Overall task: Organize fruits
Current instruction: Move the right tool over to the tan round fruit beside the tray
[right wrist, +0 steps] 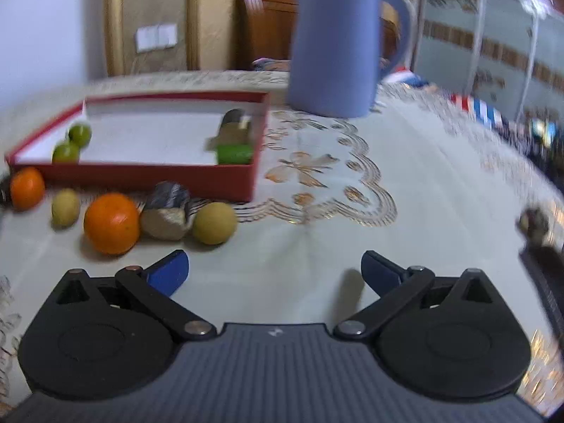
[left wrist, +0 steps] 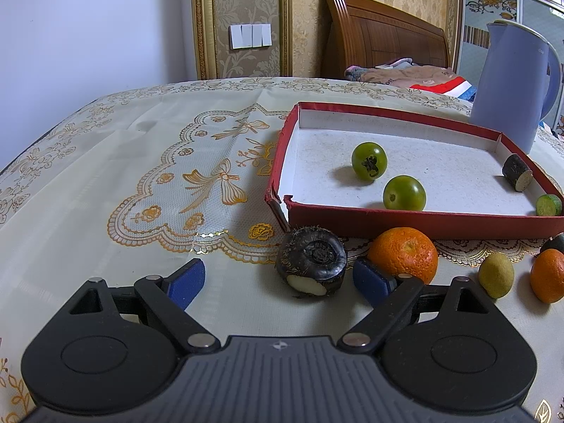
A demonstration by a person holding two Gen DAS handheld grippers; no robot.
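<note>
A red tray (left wrist: 405, 224) with a white floor holds two green fruits (left wrist: 369, 160) (left wrist: 404, 193), a dark cut piece (left wrist: 517, 172) and a green cut piece (left wrist: 548, 205). In front of it on the cloth lie a dark round root (left wrist: 312, 260), an orange (left wrist: 403, 253), a yellow fruit (left wrist: 496, 274) and a second orange (left wrist: 547, 275). My left gripper (left wrist: 278, 282) is open, with the dark root between its blue fingers. My right gripper (right wrist: 275, 271) is open and empty over bare cloth, right of a yellow fruit (right wrist: 214, 222), an orange (right wrist: 111, 222) and the tray (right wrist: 148, 175).
A tall blue kettle (left wrist: 511, 84) stands behind the tray's right corner; it also shows in the right wrist view (right wrist: 335, 46). The table carries a cream cloth with gold embroidery (left wrist: 197, 190). A dark object (right wrist: 539, 243) sits at the right table edge. A bed stands behind.
</note>
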